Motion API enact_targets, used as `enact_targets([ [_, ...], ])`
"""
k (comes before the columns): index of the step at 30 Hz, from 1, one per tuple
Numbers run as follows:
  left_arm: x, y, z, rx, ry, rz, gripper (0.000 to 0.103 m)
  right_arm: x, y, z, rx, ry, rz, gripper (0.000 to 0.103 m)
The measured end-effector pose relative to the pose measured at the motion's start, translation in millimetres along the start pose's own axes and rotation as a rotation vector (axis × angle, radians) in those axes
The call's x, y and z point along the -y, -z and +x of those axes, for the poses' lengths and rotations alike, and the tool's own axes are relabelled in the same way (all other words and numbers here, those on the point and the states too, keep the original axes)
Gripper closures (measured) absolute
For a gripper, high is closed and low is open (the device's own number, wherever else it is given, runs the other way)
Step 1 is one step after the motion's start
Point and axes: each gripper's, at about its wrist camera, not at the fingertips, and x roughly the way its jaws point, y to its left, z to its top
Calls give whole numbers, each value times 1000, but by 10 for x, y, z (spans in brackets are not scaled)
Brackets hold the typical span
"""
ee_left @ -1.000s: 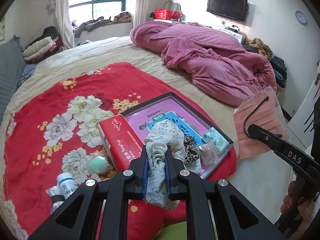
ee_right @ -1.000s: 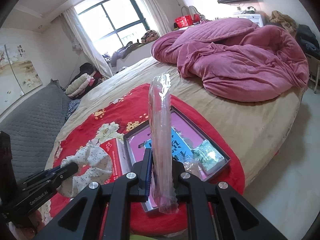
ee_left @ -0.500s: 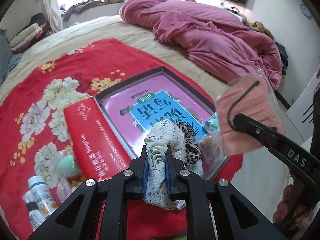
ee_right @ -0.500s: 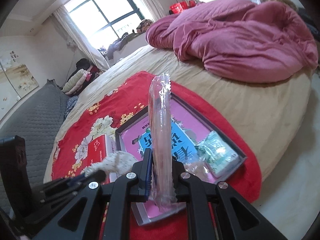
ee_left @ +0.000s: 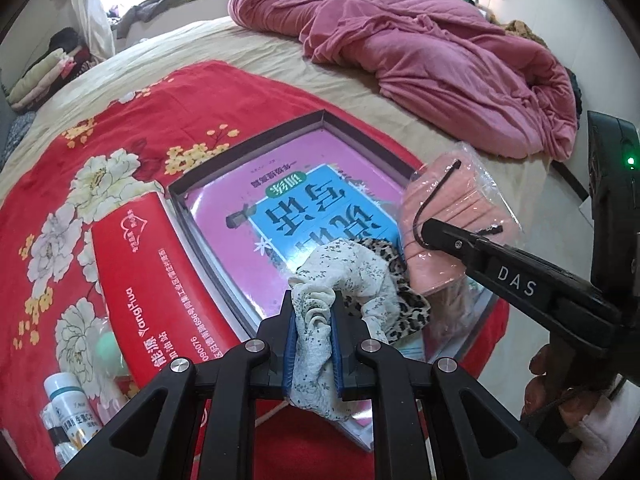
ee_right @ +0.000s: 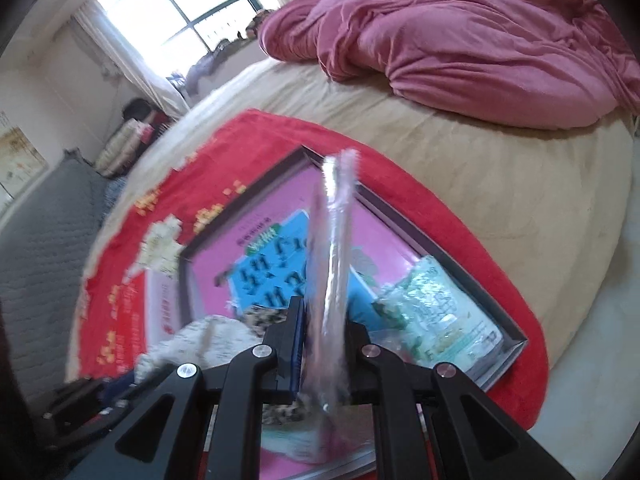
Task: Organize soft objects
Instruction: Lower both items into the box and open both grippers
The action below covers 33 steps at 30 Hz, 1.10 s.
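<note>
My left gripper [ee_left: 314, 320] is shut on a white floral scrunchie [ee_left: 348, 276] and holds it over the near end of a dark shallow box [ee_left: 320, 118] lined with a pink and blue book. A leopard scrunchie [ee_left: 404, 304] lies in the box under it. My right gripper [ee_right: 324, 344] is shut on a clear bag of pink face masks [ee_left: 448, 220], seen edge-on in the right wrist view [ee_right: 334, 240], over the box's right side. A green-white packet [ee_right: 436, 316] lies in the box.
A red tissue pack [ee_left: 152, 280] lies left of the box on the red floral blanket [ee_left: 80, 152]. A mint sponge [ee_left: 108, 354] and small bottles [ee_left: 68, 404] sit at the near left. A crumpled pink duvet [ee_left: 420, 48] fills the far bed.
Both grippers moved forward and down toward the box. The mask bag came in over the box's right side, close to the scrunchie. The right wrist view is blurred by motion.
</note>
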Motion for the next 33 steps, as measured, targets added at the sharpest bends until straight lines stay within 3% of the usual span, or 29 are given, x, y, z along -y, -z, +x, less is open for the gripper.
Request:
enact_targets([
  [3, -22, 1, 45, -8, -6, -1, 87, 23, 19, 24, -4, 51, -17, 88],
  [10, -18, 5, 86, -15, 0, -13, 86, 38, 65, -18, 0, 136, -83, 57],
  [13, -12, 14, 95, -19, 3, -15, 86, 92, 72, -94, 21, 137, -70, 52],
  [33, 74, 227, 61, -78, -1, 22, 78, 127, 157, -475, 63, 148, -58, 50],
])
